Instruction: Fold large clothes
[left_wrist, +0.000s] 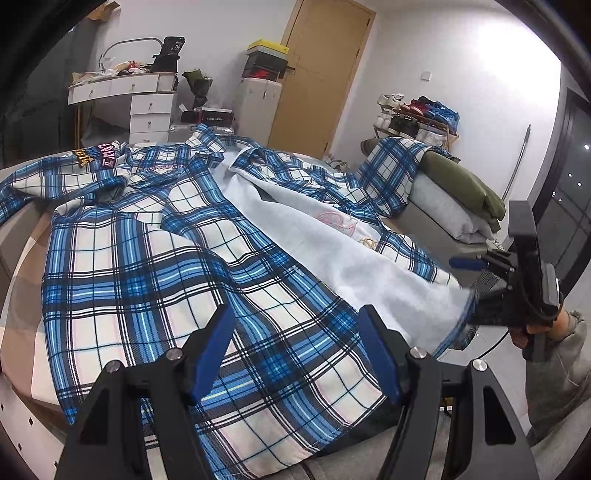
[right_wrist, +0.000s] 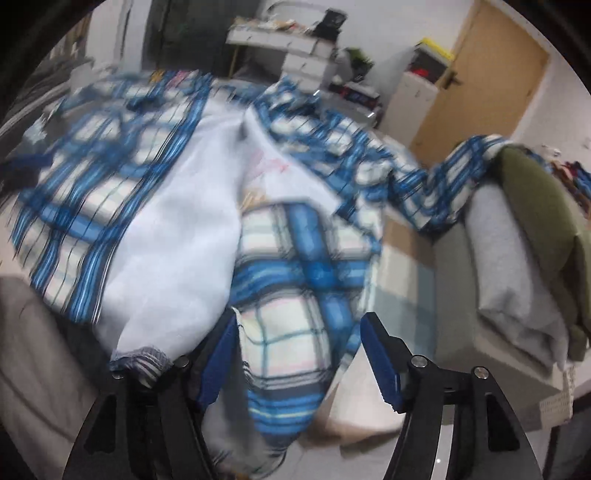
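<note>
Nearest in the left wrist view, the left gripper (left_wrist: 295, 354) hangs with its blue pads spread, over the near hem of a blue-and-white plaid shirt (left_wrist: 155, 258). Nothing is pinched between them; the cloth simply lies beneath. That looks like a waiting position, kept low above the hem so it can take hold for the next fold.

To the right, a hand (left_wrist: 535, 328) in a grey sleeve carries the right gripper (right_wrist: 299, 354). In its own blurred view the pads stand apart with a bunched flap of plaid between them. The cloth touches the left pad but is not squeezed, so I judge it released, not held.

The shirt lies spread on the bed (left_wrist: 22, 273), one front panel thrown back so the pale lining (left_wrist: 321, 236) shows. Laying a panel open like this likely squares the body before the sides are brought in. One sleeve (left_wrist: 395, 166) drapes off to the right over a stack of folded clothes (left_wrist: 454, 199), grey below and olive green above, so it remains to be drawn in.

Beyond the bed stand a white set of drawers (left_wrist: 147, 107) and a wooden door (left_wrist: 325, 70).
</note>
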